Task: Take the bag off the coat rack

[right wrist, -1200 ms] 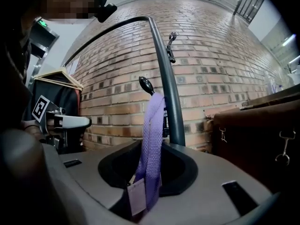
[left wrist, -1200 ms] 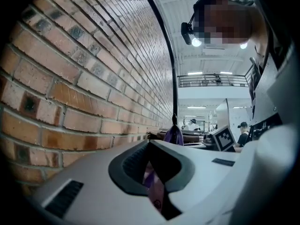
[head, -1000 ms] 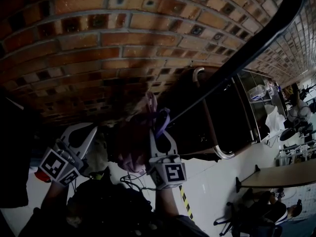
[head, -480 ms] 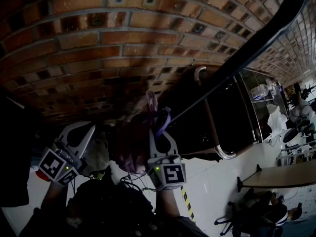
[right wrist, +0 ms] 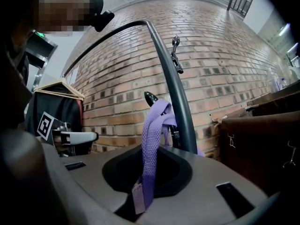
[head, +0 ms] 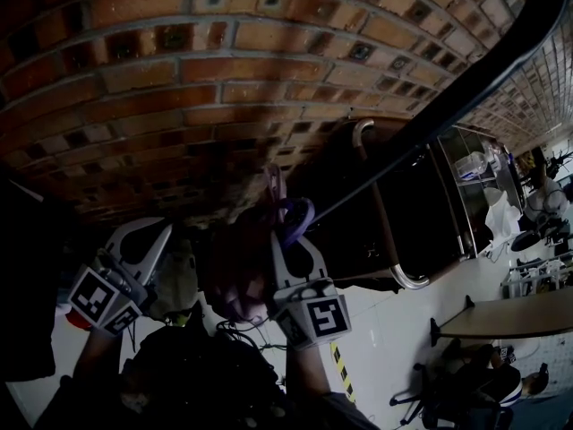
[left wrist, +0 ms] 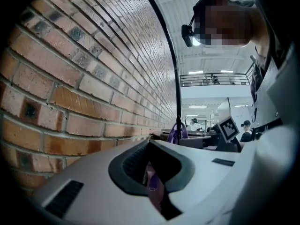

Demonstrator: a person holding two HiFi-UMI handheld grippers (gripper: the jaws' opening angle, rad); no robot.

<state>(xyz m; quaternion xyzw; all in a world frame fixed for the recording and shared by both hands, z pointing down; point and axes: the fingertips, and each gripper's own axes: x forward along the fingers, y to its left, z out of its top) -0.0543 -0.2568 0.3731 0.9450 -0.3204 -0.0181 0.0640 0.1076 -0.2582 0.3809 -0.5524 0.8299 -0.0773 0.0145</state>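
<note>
Now right gripper (right wrist: 140, 191) fingers, just closed, clamp strap (right wrist: 151, 144) at hook (right wrist: 149, 97); left gripper (left wrist: 151, 179) pinches bag (head: 235, 267) beside wall (head: 224, 79).

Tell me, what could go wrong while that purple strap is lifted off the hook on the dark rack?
1. The purple woven strap loops over the black knobbed hook on the dark curved metal pole; a sideways pull might snag it.
2. The right gripper, whose jaws have just been closing, pinches only that narrow strap, which might slip out.
3. The left gripper pinches only a fold of pinkish-purple fabric, which could pull free.
</note>
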